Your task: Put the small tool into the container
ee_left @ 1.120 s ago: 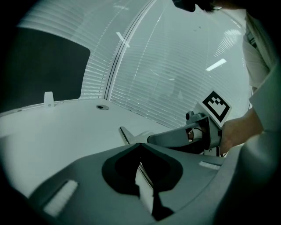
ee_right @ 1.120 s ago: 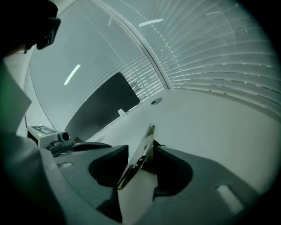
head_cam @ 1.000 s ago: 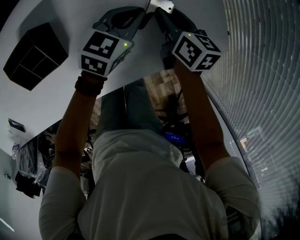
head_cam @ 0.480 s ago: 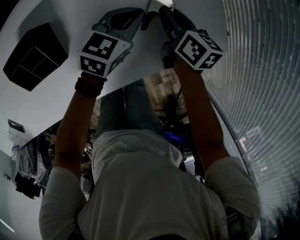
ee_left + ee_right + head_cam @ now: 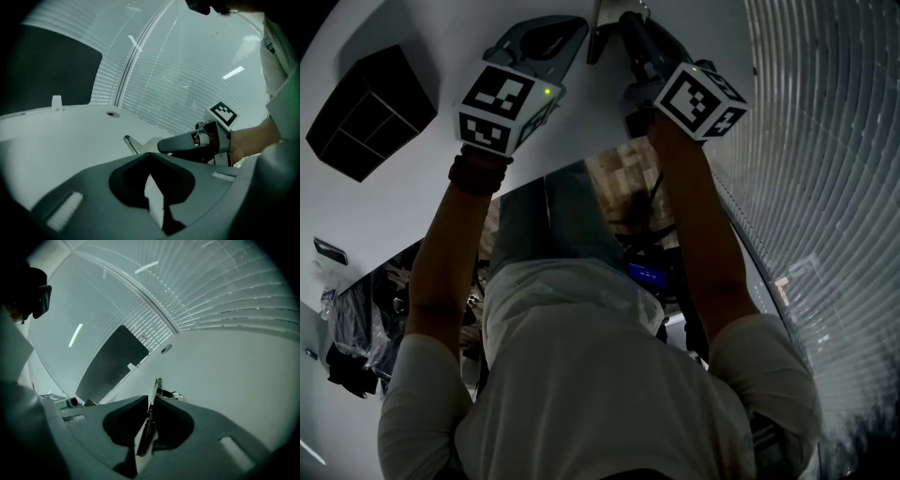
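The small tool (image 5: 156, 390) is a thin flat metal strip, standing on edge on the white table. My right gripper (image 5: 152, 401) has just been closing and is shut on it, with the strip pinched between both pads. In the head view the tool (image 5: 594, 37) shows as a dark strip at the top centre, between the right gripper (image 5: 623, 23) and the left gripper (image 5: 578, 28). The left gripper (image 5: 150, 153) is shut with nothing visible between its tips, close beside the tool's end (image 5: 131, 143). The black compartmented container (image 5: 370, 112) lies at the far left of the table.
A small white piece (image 5: 177, 396) lies just beyond the tool. A round hole (image 5: 111, 113) sits in the white table (image 5: 412, 206) near its far edge. Slatted blinds (image 5: 825, 141) run along the right. The person's torso and arms fill the lower head view.
The right gripper's jaws have closed onto the tool, and its marker cube has rolled slightly to the right. The tool now stands on edge. The left gripper has stayed put.
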